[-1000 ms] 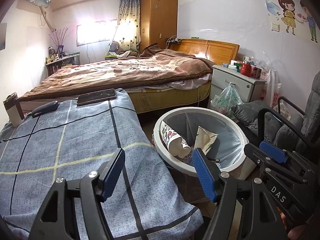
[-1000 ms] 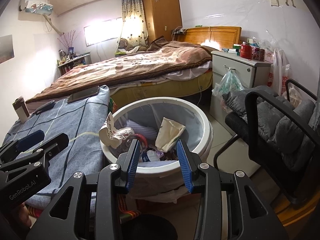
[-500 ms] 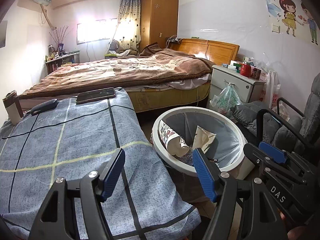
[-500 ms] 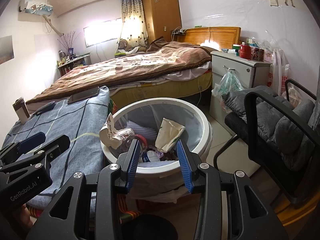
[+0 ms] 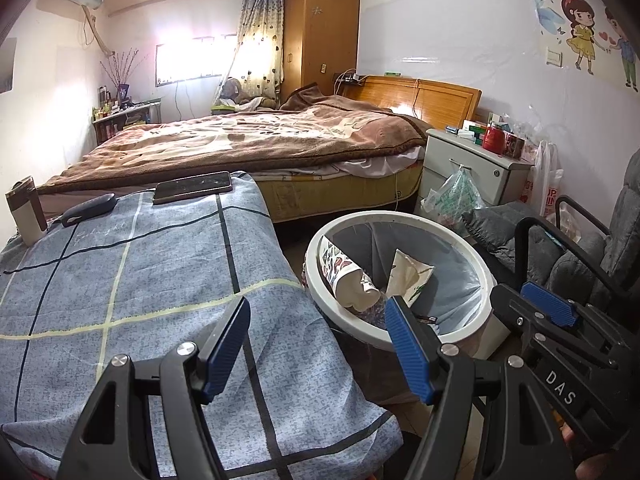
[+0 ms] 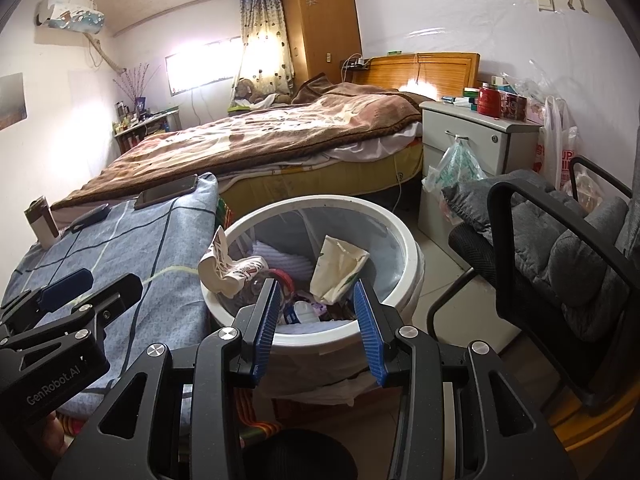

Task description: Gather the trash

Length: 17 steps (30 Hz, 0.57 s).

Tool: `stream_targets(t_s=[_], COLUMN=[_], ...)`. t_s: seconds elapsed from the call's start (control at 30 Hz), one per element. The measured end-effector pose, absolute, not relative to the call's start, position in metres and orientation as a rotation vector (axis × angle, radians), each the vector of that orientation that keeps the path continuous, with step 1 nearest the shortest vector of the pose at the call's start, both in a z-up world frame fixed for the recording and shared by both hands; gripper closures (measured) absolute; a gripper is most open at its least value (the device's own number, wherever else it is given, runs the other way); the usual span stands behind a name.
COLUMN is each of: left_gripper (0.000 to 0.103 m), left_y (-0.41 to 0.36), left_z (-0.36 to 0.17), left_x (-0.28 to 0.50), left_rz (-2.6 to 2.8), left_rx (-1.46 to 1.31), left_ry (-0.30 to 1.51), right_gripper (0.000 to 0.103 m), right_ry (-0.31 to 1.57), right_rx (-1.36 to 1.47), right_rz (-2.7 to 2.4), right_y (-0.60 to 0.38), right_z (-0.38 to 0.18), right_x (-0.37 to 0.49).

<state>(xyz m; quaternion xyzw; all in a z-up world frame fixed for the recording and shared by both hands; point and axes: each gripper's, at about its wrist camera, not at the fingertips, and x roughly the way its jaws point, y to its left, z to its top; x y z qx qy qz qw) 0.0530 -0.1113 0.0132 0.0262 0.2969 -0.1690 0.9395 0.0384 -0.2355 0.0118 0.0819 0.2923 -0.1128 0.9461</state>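
Observation:
A round white trash bin (image 5: 482,276) with a grey liner stands on the floor between the cloth-covered table and the chair; it also shows in the right wrist view (image 6: 408,244). Inside lie a crumpled printed paper cup (image 5: 348,280), a beige paper bag (image 6: 338,266) and other litter. My left gripper (image 5: 320,340) is open and empty, over the table's near right corner beside the bin. My right gripper (image 6: 316,316) is open and empty, just above the bin's near rim.
The table's blue checked cloth (image 5: 132,272) carries a phone (image 5: 192,187), a dark case (image 5: 88,208) and a small carton (image 5: 26,210). A bed (image 5: 248,140) lies behind, a nightstand (image 5: 472,168) with a hanging plastic bag and a grey chair (image 6: 560,240) at the right.
The left wrist view has shifted slightly, with the table and bin a little lower and closer. Both grippers stay open; the bin's contents have not moved.

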Motion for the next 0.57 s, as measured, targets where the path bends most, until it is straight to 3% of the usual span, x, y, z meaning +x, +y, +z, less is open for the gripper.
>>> stream_targets(t_s=[0.57], left_gripper=[0.031], left_y=[-0.1098], left_z=[0.0126], left_x=[0.0526], left_rz=[-0.333], left_rx=[0.050], left_ry=[0.603], right_gripper=[0.062], right_ry=[0.597], right_rx=[0.167], right_rz=[-0.230], right_y=[-0.2323], right_z=[0.0100], right_x=[0.0398])
